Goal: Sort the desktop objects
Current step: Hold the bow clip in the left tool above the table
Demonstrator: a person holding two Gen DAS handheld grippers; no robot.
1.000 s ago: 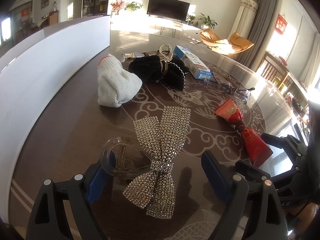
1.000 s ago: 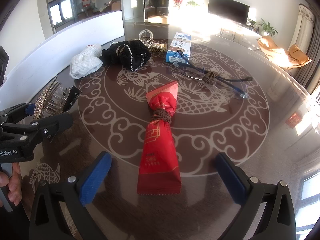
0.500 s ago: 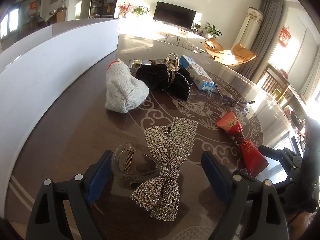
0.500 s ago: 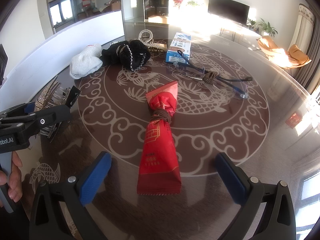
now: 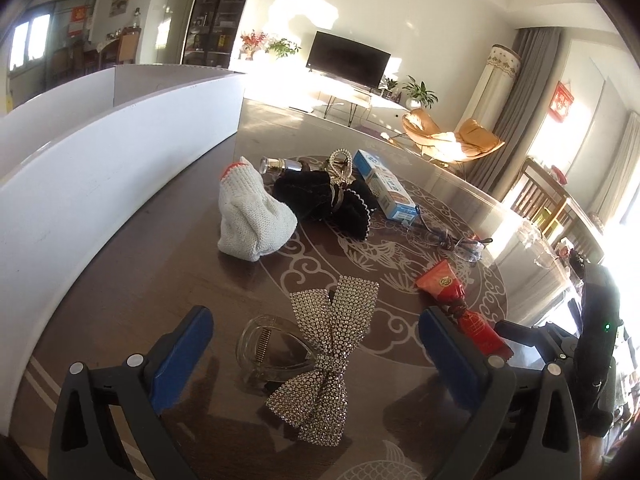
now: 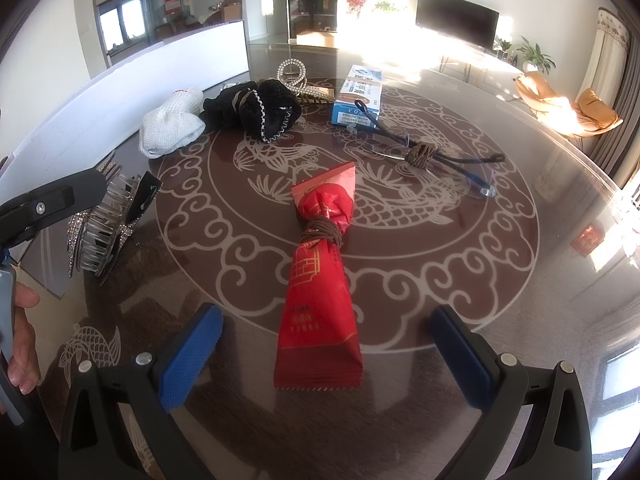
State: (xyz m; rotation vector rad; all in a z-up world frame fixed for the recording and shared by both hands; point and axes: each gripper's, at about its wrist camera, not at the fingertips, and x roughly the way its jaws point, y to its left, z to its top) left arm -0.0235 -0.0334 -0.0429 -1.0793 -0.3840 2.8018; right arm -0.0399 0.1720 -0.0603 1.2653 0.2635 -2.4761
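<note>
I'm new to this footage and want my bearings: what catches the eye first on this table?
The rhinestone bow hair clip glitters nearest, lying between the fingers of the open left claw, whose jaws have just been opening. The red snack packet, cinched with a brown hair tie, lies mid-table before the open right claw. Farther back sit a white knit glove and a black velvet bow.

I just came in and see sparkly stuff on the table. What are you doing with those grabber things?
A person holds a two-finger gripper in each hand, sorting things on a glass-topped patterned table. The left gripper has just been opening; its jaws stand wide around the rhinestone bow hair clip, not pressing it, so the clip lies loose on the table. The right gripper is open too, hovering over the red snack packet tied with a brown hair band. Nothing is being held.
</note>
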